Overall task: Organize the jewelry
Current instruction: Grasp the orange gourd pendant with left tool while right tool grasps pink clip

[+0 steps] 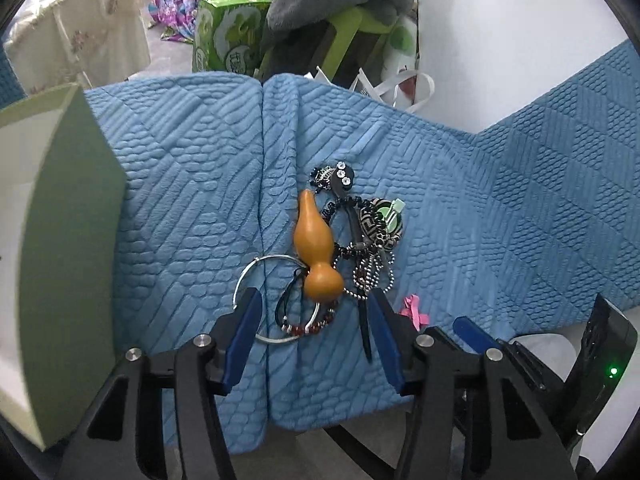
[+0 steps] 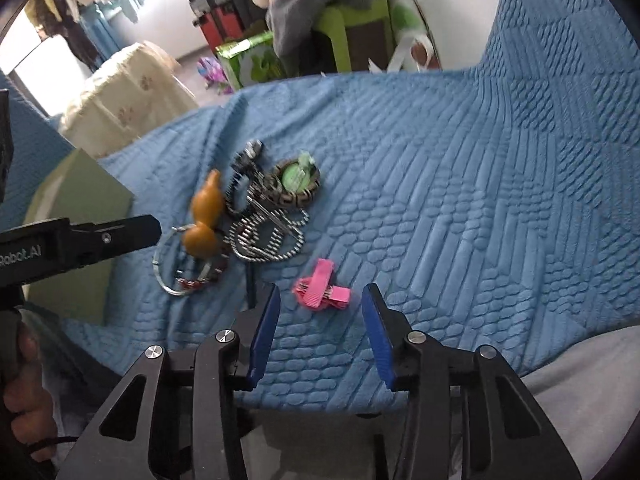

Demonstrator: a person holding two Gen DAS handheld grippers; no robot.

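Observation:
A tangle of jewelry lies on the blue quilted cover (image 1: 180, 184): an orange gourd pendant (image 1: 314, 246), a silver ring hoop (image 1: 256, 276), a red bead bracelet (image 1: 312, 326), ball chains (image 1: 368, 276) and a patterned bangle with a green piece (image 1: 384, 220). My left gripper (image 1: 316, 308) is open, fingers either side of the pile's near end. A pink hair clip (image 2: 322, 286) lies apart to the right. My right gripper (image 2: 322, 300) is open, just short of the clip. The pile also shows in the right wrist view (image 2: 240, 216).
A green box (image 1: 60, 240) stands at the left of the cover, also in the right wrist view (image 2: 84, 200). The left gripper's body (image 2: 80, 238) reaches in from the left. Beyond the cover are a green carton (image 1: 228, 32), a stool with grey clothes (image 1: 340, 0) and a draped table.

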